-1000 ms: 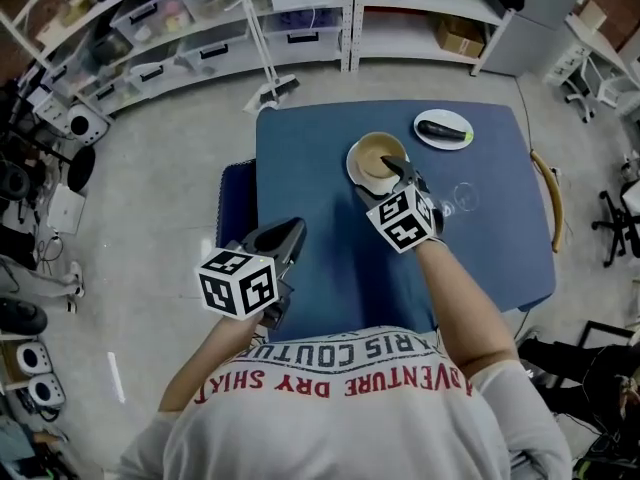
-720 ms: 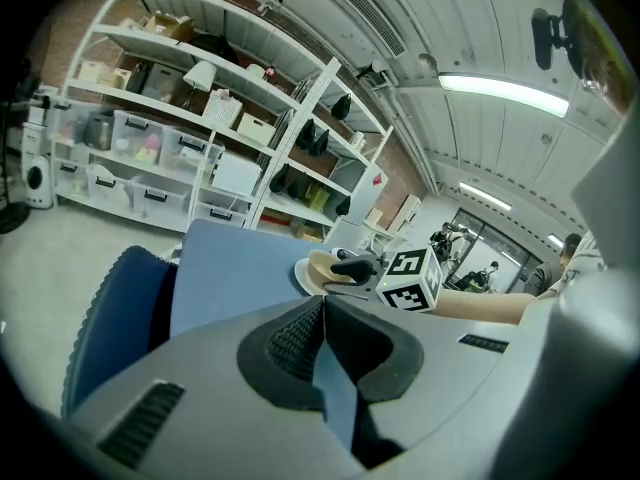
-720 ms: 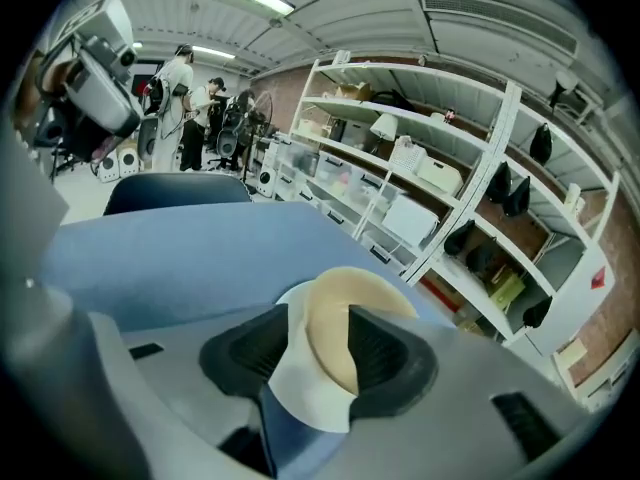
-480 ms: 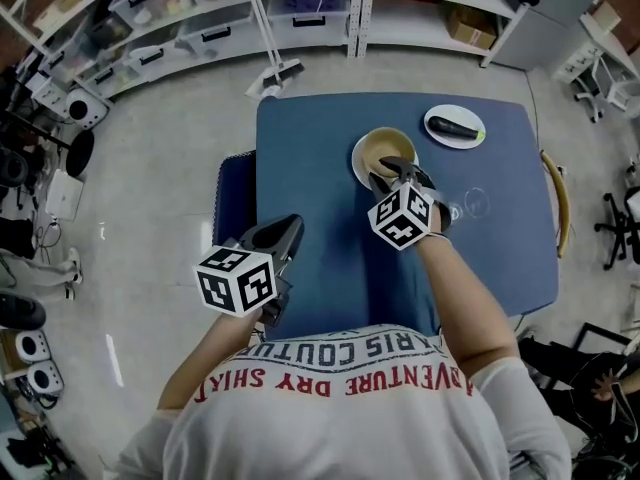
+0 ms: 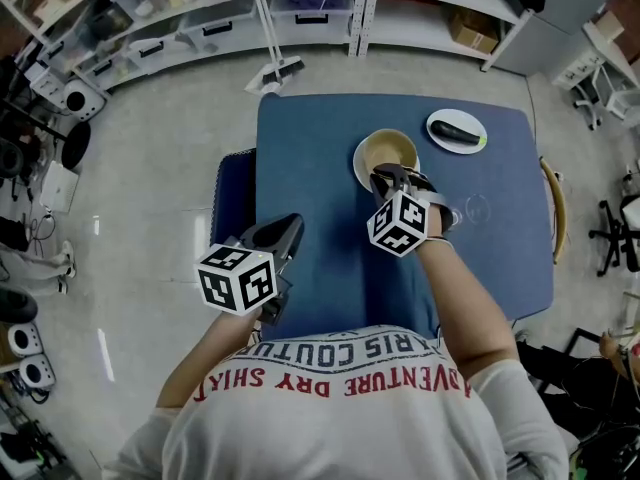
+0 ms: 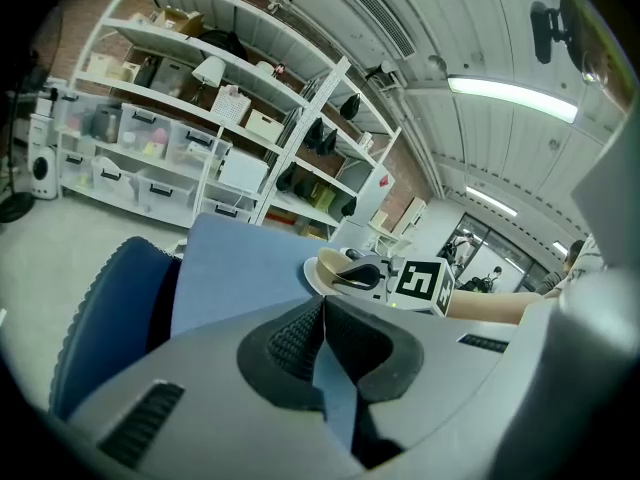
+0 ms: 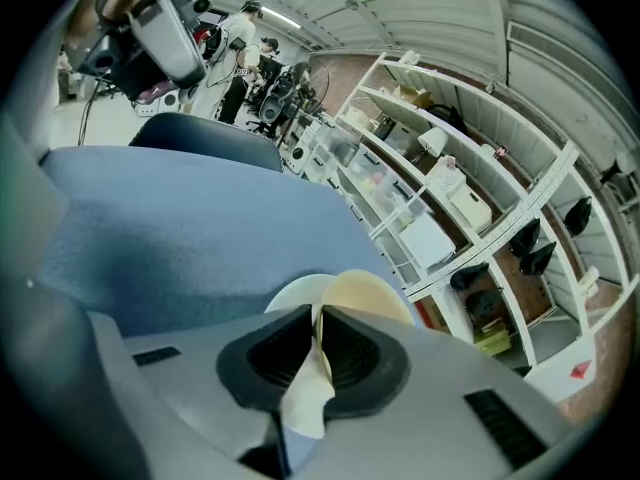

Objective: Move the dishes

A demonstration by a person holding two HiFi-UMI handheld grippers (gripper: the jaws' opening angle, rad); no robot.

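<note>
The right tongs [image 5: 385, 177], just closed on the near rim of the beige bowl [image 5: 386, 151] in the middle of the table [image 5: 300, 158], should probably lift straight and level so the thin-rim pinch cannot slip, while the left tongs [image 5: 289, 232] hang closed and empty.

The surface [image 5: 310, 198] is covered in what looks like matt blue cloth with a fine grain. The bowl [image 5: 385, 151] is finished in smooth cream with a soft sheen, and the plate [image 5: 457, 148] in glossy white. The glass [image 5: 476, 208] is clear and smooth. The shell of the left tongs [image 6: 320, 333] is moulded in matt grey plastic, and their pads [image 6: 285, 346] are faced in black ribbed material like rubber. The pale floor [image 5: 160, 168] is polished to a faint shine
</note>
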